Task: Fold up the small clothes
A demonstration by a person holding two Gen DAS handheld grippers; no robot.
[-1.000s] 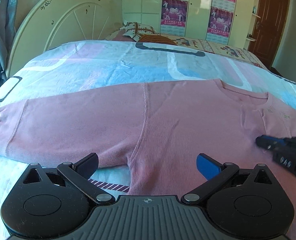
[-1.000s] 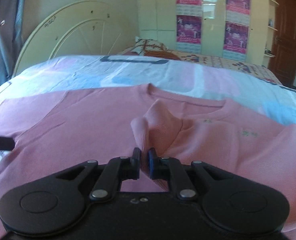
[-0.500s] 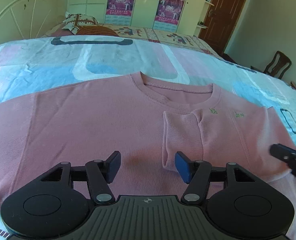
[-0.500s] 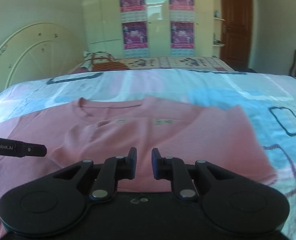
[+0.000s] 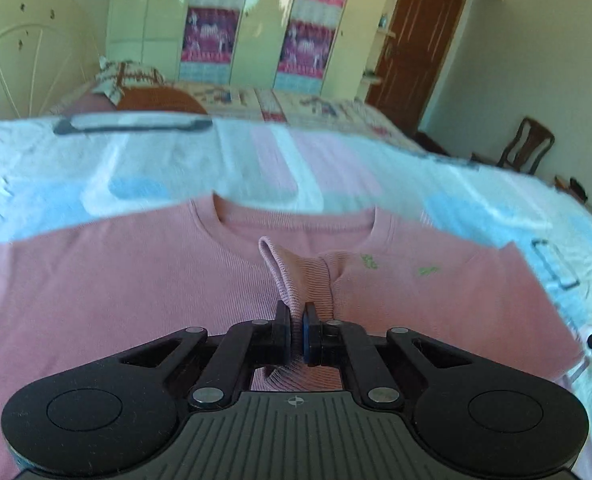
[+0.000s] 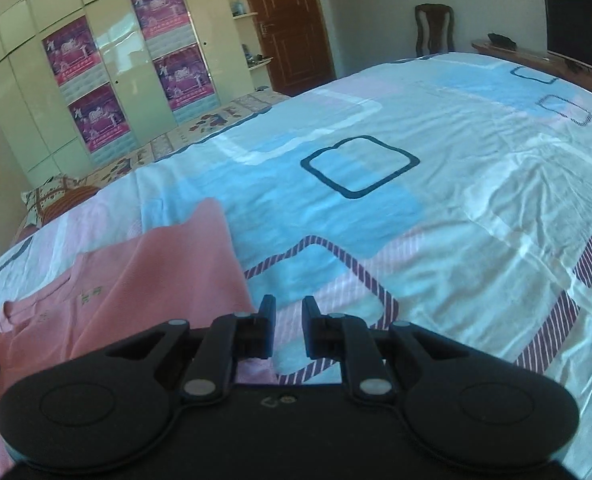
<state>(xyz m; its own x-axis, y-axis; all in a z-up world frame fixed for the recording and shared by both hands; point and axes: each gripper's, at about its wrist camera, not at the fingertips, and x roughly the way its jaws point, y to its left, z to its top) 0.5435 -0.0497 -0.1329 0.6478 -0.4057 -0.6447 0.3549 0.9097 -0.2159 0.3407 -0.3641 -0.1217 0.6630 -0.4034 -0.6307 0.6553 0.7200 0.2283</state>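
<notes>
Bedroom, daylight; work surface is a bed (image 6: 436, 208) under a pale blue, pink and white patterned sheet; wardrobe (image 5: 256, 20) with posters and a brown door (image 5: 420, 40) behind.

Change noted: a second ago the left gripper (image 5: 296, 334) stood wide open over the flat left half of the pink sweater (image 5: 116, 292); its jaws have just been closing and are now pinched on the cuff (image 5: 296, 280) of the sleeve folded across the chest; ribbed knit stands up in a ridge between the pads and bulges out below them; grip looks firm. Same interval: the right gripper (image 6: 288, 328), which earlier held that cuff, no longer has it; it now looks over the sweater's right edge onto bare sheet.

Reading: cuff handed from right to left; right sleeve fold appears laid in, with the left gripper likely adjusting or smoothing it; left sleeve probably still to fold.

Right jaws: a narrow gap, nothing between them; only sheet visible past the fingertips; pink fabric lies just left of the left finger, contact cannot be told.

Outward: sweater lies front-up on the bed, neckline (image 5: 296, 220) away from the left camera, green embroidery (image 5: 396, 266) right of the cuff; chair (image 5: 524, 148) by the far wall.
</notes>
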